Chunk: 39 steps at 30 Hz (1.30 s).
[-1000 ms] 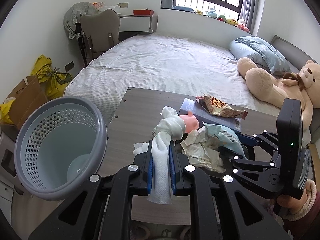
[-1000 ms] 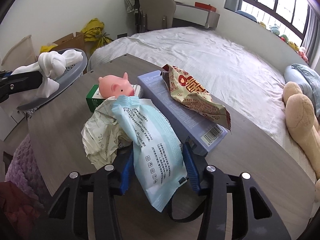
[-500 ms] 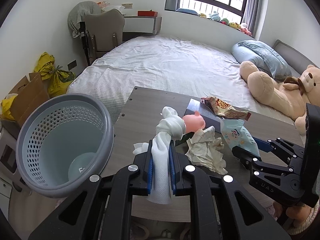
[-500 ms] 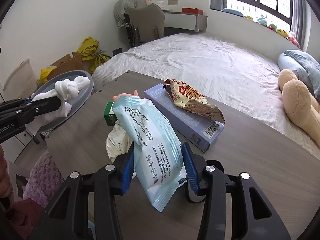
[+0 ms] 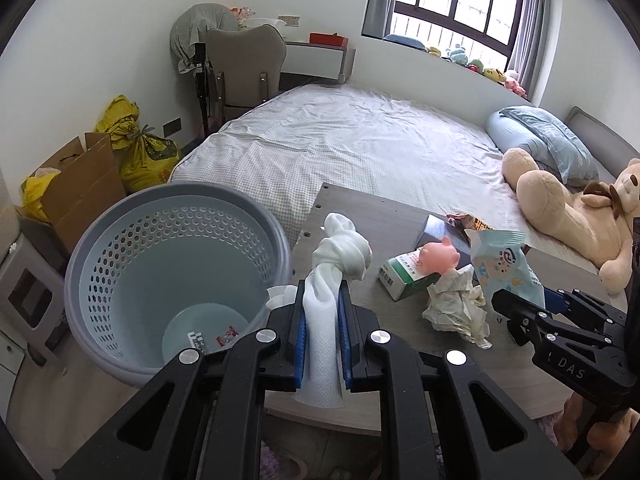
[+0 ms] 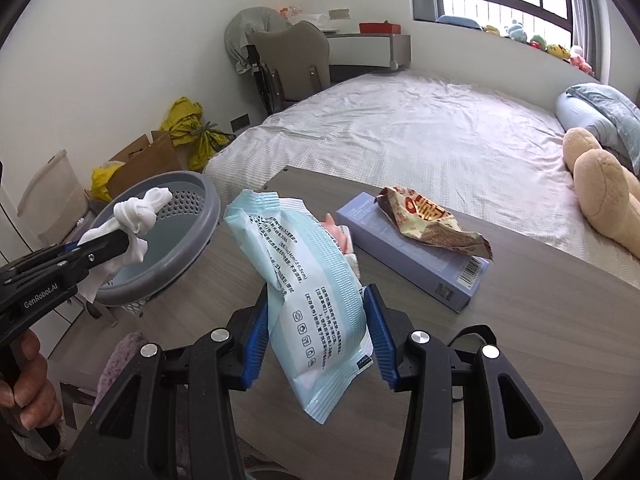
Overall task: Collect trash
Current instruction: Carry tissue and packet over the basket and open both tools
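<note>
My left gripper (image 5: 323, 316) is shut on a knotted white tissue (image 5: 338, 258), held at the table's left edge beside the grey perforated waste basket (image 5: 120, 240). In the right wrist view that tissue (image 6: 136, 214) hangs over the basket (image 6: 192, 232). My right gripper (image 6: 316, 322) is shut on a light blue wet-wipe packet (image 6: 304, 276), lifted above the table; the same packet (image 5: 502, 264) shows in the left wrist view. On the table lie a crumpled paper wad (image 5: 456, 304) and a red-and-cream snack wrapper (image 6: 428, 220).
A pink pig toy (image 5: 438, 258) sits on a green-and-white box (image 5: 404, 278); the wrapper rests on a long lilac box (image 6: 416, 256). The basket holds a few scraps (image 5: 212, 338). A bed (image 5: 360, 144), teddy bear (image 5: 580, 208), cardboard box (image 5: 80, 184) and yellow bags (image 5: 136, 144) surround the table (image 6: 520, 340).
Both grippers have shifted left toward the basket. The right gripper lifted the blue packet off the paper wad and pig toy. The left keeps its tissue.
</note>
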{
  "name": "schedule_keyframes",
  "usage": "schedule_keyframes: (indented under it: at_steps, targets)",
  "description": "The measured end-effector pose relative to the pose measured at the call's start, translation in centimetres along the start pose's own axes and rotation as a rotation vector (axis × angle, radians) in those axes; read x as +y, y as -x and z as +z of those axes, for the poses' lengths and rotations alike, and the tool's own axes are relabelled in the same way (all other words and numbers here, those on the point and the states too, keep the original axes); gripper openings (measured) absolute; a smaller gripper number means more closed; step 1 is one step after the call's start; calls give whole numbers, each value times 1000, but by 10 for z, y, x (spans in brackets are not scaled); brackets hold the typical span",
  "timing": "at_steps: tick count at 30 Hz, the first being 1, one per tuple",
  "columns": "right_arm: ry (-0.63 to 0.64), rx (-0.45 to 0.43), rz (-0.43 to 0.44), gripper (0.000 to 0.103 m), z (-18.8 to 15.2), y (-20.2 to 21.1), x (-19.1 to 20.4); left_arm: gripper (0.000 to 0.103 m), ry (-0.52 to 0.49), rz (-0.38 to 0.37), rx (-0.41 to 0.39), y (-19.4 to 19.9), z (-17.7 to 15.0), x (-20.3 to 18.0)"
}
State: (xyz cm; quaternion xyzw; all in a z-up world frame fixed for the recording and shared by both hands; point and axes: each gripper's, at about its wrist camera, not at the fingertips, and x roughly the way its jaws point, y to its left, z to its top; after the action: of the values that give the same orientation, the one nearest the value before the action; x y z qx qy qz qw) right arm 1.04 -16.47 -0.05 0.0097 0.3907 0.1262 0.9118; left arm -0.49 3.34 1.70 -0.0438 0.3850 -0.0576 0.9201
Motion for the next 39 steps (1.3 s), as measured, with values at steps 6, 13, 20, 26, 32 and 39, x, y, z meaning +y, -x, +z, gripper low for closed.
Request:
schedule_keyframes:
  at_steps: [6,13,20,26,32,39]
  targets:
    - [2,-9,48,45,13,-10,30,14,34,40,3,-1,-1,30]
    - [19,1,94,45,29,-31,66,14,76,84,6,-5,-2,69]
    - [61,24,142,45,43,-57,106,14,112,116,28,-18,-1,105]
    - [87,47,197,45,57,-83,136,14,137,121,47,-28,4,129]
    - [87,87,227,45,65,-108,153,14,143,132,58,-38,12,147]
    - [101,115,227,45,71,-124,165,14,158,147,67,-47,15,159]
